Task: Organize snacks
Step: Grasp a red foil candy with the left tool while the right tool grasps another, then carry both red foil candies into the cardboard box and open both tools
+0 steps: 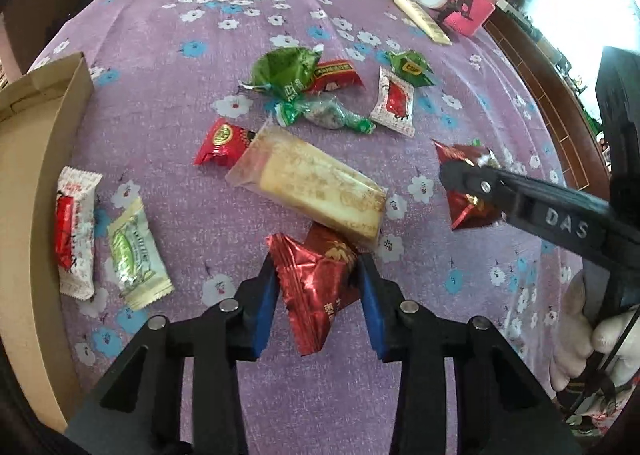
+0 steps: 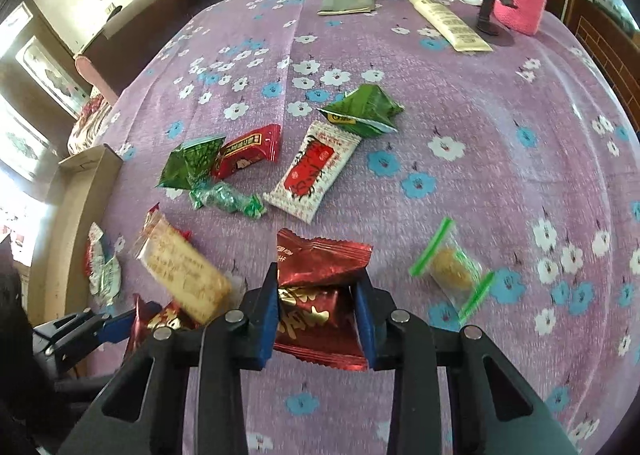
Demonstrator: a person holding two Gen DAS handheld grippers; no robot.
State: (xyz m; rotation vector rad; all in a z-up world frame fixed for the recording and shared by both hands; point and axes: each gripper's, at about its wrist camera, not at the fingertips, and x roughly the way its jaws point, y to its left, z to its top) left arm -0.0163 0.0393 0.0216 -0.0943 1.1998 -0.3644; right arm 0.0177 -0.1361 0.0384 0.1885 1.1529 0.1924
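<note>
Snacks lie scattered across the purple flowered cloth that covers the surface, and two dark red foil packets are in the grip of the tongs. The left tongs have their blue pads pressed on either side of a red foil packet at the near edge, just beside a long pale wafer bar. The right tongs are nearly closed, clamped on another red foil packet near the middle of the cloth. A cardboard box stands at the left, with a white-and-red packet and a pale green one just beside it. Farther off lie green wrappers.
</note>
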